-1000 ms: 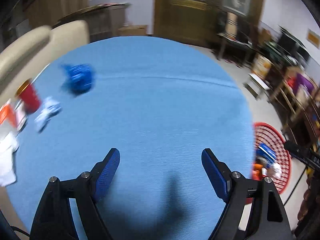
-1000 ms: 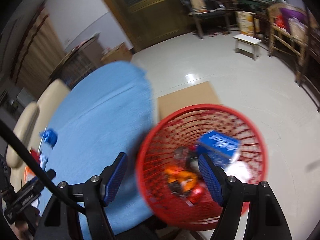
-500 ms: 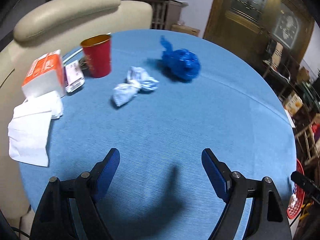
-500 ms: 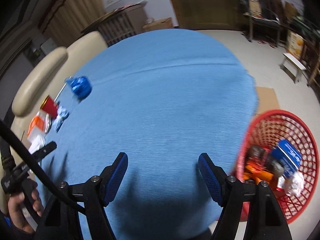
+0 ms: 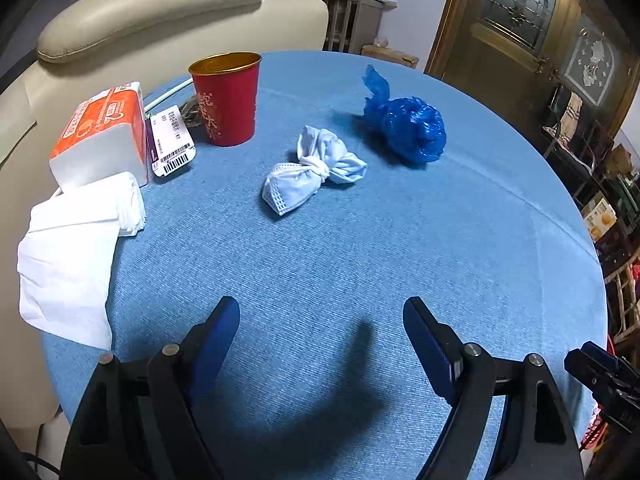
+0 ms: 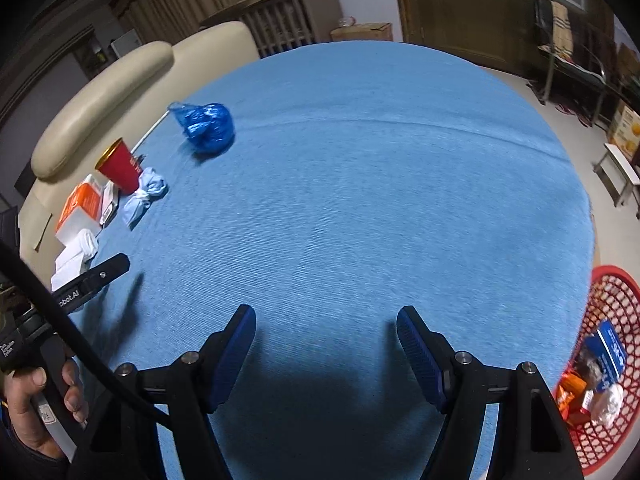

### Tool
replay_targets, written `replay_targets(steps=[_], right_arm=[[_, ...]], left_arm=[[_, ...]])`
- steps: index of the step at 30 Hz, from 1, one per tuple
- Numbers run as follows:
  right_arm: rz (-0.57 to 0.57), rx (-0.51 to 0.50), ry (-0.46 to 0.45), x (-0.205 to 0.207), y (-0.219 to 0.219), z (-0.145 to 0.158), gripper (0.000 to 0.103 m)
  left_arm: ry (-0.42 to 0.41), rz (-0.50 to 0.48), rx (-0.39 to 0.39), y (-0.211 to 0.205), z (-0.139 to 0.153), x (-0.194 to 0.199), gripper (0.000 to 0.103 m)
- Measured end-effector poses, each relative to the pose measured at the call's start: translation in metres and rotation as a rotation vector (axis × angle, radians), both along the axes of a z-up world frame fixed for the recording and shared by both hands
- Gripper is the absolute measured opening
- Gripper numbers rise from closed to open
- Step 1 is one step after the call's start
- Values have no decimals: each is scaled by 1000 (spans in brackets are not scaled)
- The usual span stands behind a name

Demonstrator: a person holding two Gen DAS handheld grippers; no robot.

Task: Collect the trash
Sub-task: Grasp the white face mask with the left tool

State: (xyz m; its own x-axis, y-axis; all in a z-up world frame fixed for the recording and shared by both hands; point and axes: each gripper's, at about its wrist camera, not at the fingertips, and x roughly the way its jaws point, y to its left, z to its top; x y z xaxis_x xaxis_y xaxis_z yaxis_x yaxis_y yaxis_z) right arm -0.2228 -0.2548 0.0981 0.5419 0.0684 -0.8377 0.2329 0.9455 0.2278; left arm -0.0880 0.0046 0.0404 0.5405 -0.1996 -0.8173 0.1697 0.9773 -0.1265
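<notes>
A knotted white face mask (image 5: pixel 312 170) (image 6: pixel 145 196) lies on the round blue table (image 5: pixel 360 260) (image 6: pixel 360 180), with a crumpled blue plastic bag (image 5: pixel 408 124) (image 6: pixel 208 124) just beyond it. A red paper cup (image 5: pixel 226 98) (image 6: pixel 120 166) stands upright to the left. My left gripper (image 5: pixel 322 336) hovers open over bare cloth, well short of the mask. My right gripper (image 6: pixel 326 340) is open too, above the table's near edge, nothing between its fingers. The red mesh basket (image 6: pixel 616 300) on the floor at right holds several pieces of trash.
An orange tissue pack (image 5: pixel 100 132), a barcoded packet (image 5: pixel 170 142) and loose white tissues (image 5: pixel 72 248) sit at the table's left edge. A beige sofa (image 5: pixel 152 4) stands behind. A hand (image 6: pixel 36 404) holds the left gripper's handle. Chairs and shelves line the far right wall.
Both grippers swung left from the basket side toward the table; the mask, bag and cup came into the left wrist view and grew nearer. Jaws stayed equally wide.
</notes>
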Motion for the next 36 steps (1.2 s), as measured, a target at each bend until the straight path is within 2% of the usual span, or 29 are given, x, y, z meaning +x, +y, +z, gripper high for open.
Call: replay_targets(steps=[14, 24, 30, 31, 33, 36], right_arm=[[21, 5, 27, 15, 7, -13, 76], [15, 26, 28, 24, 2, -16, 76], [12, 28, 30, 31, -1, -17, 76], [12, 27, 31, 33, -2, -18, 76], [12, 23, 32, 36, -2, -18, 76], [15, 14, 36, 45, 0, -18, 76]], left_arm=[[-18, -1, 35, -4, 3, 24, 84], [-58, -12, 63, -21, 8, 74, 84], [-28, -20, 71, -28, -12, 103, 84], [-26, -32, 73, -30, -16, 104, 83], [-57, -40, 131, -33, -21, 104, 53], [-88, -34, 106, -28, -21, 104, 48]])
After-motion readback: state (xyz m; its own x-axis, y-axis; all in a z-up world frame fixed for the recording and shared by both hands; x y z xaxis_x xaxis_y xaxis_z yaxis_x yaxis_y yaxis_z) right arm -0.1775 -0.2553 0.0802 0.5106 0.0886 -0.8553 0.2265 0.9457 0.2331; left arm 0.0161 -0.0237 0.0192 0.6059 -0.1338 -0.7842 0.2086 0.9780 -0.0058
